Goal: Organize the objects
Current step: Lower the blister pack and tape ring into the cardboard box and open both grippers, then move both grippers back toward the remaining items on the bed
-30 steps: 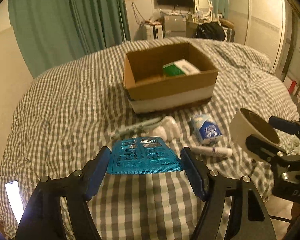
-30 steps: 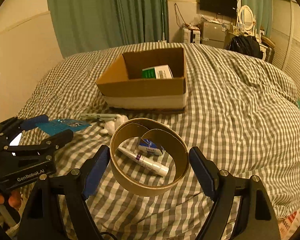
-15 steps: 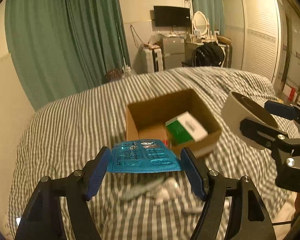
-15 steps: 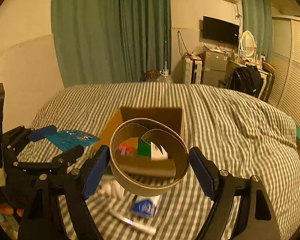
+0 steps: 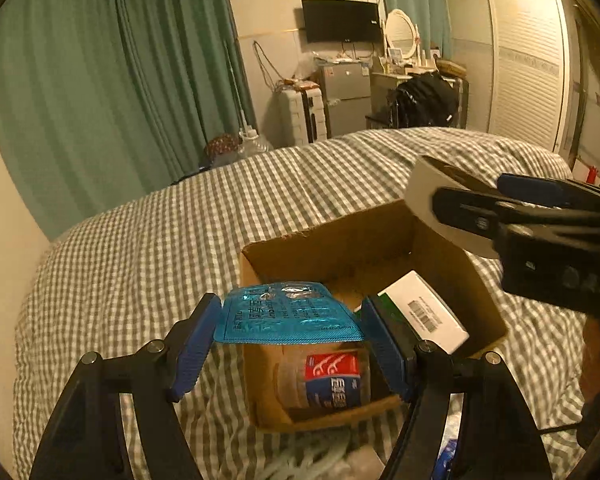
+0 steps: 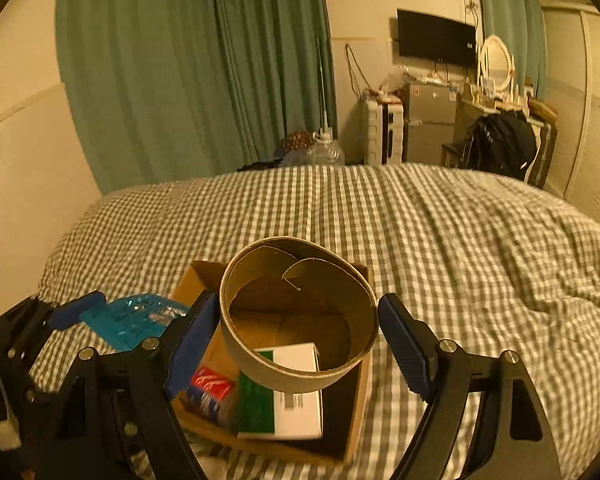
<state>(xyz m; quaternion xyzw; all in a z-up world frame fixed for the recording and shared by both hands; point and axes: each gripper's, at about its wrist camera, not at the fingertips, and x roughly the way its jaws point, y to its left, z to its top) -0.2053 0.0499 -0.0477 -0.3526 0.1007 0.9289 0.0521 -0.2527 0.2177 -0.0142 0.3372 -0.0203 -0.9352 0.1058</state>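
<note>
Both tools held above an open cardboard box that rests on a bed with a grey-and-white checked cover. The left tool grips a blue blister pack flat between its 2 blue pads, 1 pad against each side edge; the pack hangs over the near left part of the box. The right tool carries a cardboard ring, a tape-roll core with a loose inner flap curling inward; the ring sits between its 2 blue-padded fingers, with a narrow gap visible at the right pad, so firm contact on that side cannot be told from the right wrist view. In the left wrist view the same ring appears at the right, over the far right corner of the box, pinched by the right tool's black fingers. Inside the box lie a green-and-white carton with a barcode on 1 face and, beside it toward the left wall, a clear jar with a red-and-blue label on its side. Background: green curtains, a wall-mounted television, an oval mirror and a louvred wardrobe.
</note>
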